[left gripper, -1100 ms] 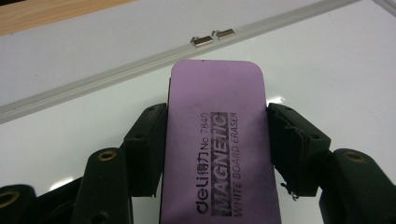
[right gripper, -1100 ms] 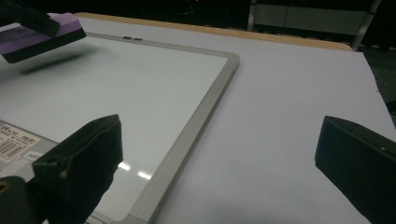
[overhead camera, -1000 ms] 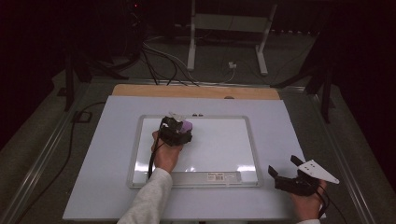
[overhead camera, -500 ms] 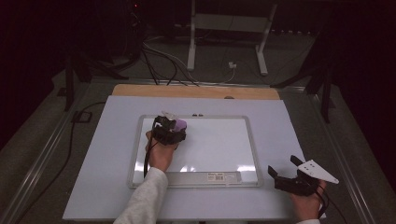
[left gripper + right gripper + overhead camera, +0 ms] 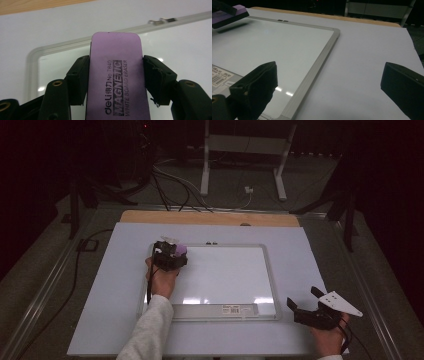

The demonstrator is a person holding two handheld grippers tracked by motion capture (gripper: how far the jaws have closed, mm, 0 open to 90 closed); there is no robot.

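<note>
Eraser held over whiteboard's top-left corner.
Left gripper [image 5: 172,254] pinches a purple magnetic whiteboard eraser [image 5: 115,75] above the whiteboard [image 5: 220,275]; right gripper [image 5: 306,306] rests spread wide, empty, beside the board.

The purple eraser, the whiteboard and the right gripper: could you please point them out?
purple eraser [image 5: 115,75], left gripper view, printed top face.
whiteboard [image 5: 270,270], high view, right frame edge.
right gripper [image 5: 305,301], high view, between its fingertips.

Dim room with a dark background. Overhead light leaves bright glare patches on the whiteboard [image 5: 220,275]. The close gripper jaws look soft and slightly blurred.
</note>
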